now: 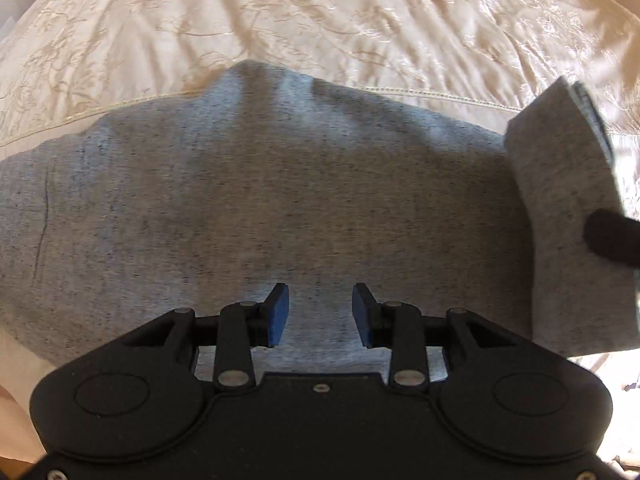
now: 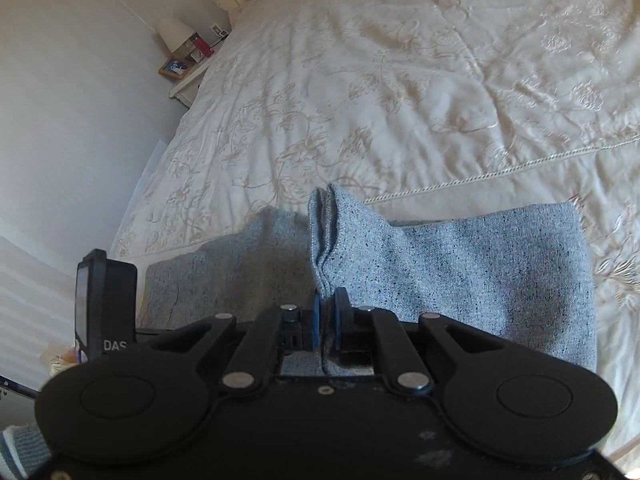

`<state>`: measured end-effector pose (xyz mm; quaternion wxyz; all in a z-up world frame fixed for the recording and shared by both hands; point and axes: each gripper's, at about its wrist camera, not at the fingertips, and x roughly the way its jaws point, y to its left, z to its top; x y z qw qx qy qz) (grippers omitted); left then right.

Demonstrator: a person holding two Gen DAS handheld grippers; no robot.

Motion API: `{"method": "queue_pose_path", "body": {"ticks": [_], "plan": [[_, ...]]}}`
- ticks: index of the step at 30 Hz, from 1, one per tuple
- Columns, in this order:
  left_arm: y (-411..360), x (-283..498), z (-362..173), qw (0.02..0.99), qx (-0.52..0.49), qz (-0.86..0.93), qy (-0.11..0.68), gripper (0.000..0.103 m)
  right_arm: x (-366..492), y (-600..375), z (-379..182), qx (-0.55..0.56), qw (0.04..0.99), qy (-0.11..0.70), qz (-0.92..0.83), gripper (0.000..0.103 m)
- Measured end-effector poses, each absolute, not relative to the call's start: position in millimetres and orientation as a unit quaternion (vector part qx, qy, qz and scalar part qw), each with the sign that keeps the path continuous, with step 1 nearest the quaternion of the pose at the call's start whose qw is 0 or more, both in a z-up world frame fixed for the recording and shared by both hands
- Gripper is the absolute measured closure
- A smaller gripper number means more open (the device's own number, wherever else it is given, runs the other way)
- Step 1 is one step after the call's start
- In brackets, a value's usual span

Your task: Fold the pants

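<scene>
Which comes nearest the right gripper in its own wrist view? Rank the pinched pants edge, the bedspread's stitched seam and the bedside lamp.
1. Pants edge: clamped in the right gripper.
2. Stitched seam: beyond the pants, right.
3. Lamp: far upper left, by the wall.

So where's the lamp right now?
In the right wrist view the lamp stands upper left on the bedside table, against the wall beside the bed.

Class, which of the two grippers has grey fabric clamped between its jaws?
The right gripper: its jaws pinch the pants. The left gripper is open and holds nothing.
</scene>
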<state>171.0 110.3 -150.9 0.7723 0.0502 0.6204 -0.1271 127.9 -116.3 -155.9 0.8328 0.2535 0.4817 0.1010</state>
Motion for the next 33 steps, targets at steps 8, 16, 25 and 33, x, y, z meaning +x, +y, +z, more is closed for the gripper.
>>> {"method": "queue_pose_path", "body": {"ticks": [8, 16, 25, 33], "plan": [[156.7, 181.3, -144.7, 0.778, 0.062, -0.129, 0.611, 0.059, 148.6, -41.6, -215.8, 0.251, 0.814, 0.513, 0.105, 0.074], [123.6, 181.1, -125.5, 0.787, 0.076, -0.197, 0.580, 0.059, 113.2, -79.6, -171.2, 0.227, 0.854, 0.464, 0.063, 0.073], [42.7, 164.7, -150.4, 0.756, 0.120, -0.260, 0.589, 0.059, 64.2, -205.2, -193.7, 0.252, 0.832, 0.484, -0.096, 0.071], [34.1, 152.4, -185.5, 0.743, 0.184, -0.228, 0.602, 0.051, 55.7, -251.6, -246.4, 0.231, 0.786, 0.563, -0.107, 0.071]]}}
